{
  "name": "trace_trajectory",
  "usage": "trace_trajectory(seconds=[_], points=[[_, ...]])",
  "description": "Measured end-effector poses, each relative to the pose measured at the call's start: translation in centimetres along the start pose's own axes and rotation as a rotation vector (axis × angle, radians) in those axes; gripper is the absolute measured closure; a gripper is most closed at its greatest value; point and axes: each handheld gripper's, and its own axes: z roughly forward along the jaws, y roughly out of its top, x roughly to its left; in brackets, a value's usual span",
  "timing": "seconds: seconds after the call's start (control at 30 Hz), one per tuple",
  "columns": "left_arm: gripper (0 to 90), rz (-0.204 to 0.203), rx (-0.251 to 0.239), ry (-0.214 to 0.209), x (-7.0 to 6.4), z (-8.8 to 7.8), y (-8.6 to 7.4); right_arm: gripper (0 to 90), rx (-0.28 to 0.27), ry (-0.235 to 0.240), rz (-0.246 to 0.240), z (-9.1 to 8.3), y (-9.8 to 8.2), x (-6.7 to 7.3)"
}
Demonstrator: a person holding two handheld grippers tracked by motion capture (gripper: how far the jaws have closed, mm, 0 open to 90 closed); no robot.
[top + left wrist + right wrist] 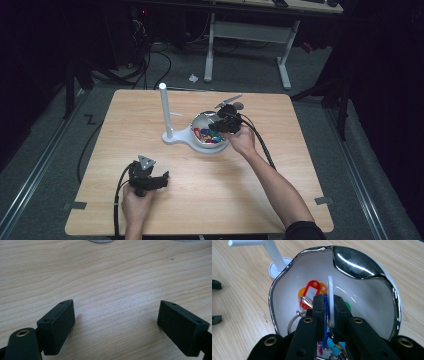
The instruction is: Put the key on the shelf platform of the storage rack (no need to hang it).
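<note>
At the near edge of the table point(280, 200), towards its left corner, the left tongs point(159, 181) are resting low over bare wood, their jaws standing wide apart with nothing between them, as the left gripper view makes plain. Farther in, past the middle of the table, the person's right hand point(243, 140) is reaching into the chrome-rimmed white bowl point(362, 267), and the right tongs point(328, 312) are closing tight on two thin key tags standing on edge: a white tag point(330, 290) and a blue tag point(325, 315) pressed flat against it. Both tags are lying directly between the pads, their long axes running straight out along the jaws and pointing away from the hand towards the bowl's far wall. Just beyond the tips, a red tag point(312, 290) and orange tags point(302, 293) are lying flat on the bowl's floor, with a metal key ring point(293, 322) beside the left jaw. Past the bowl, towards the far left of the table, a white peg stand point(164, 112) is rising upright from its round base, its side arm sticking out. The right hand is by far the nearer to the tags, so the lift out of the bowl, and any carry to the stand, is likely falling to it.
</note>
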Motion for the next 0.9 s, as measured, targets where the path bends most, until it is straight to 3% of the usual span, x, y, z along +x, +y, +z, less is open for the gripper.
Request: trace_trajectory(seconds=[0.03, 0.6, 0.7, 0.73, 0.9], points=[[15.0, 0.028, 0.000, -0.011, 0.2, 0.0, 0.1, 83.1, 0.002, 0.002, 0.000, 0.0, 0.0, 0.0], [15.0, 0.008, 0.000, -0.003, 0.1, 0.0, 0.0, 82.5, 0.042, -0.025, 0.033, 1.5, -0.5, -0.8], [15.0, -0.013, -0.001, 0.005, -0.1, 0.0, 0.0, 74.0, 0.021, -0.028, 0.052, 1.3, -0.5, -0.9], [15.0, 0.001, 0.000, 0.000, 0.0, 0.0, 0.0, 71.4, 0.015, -0.027, 0.060, 1.2, -0.5, -0.9], [15.0, -0.008, 0.003, 0.003, -0.1, 0.0, 0.0, 62.8, -0.003, -0.027, 0.075, 0.7, -0.8, -1.1]])
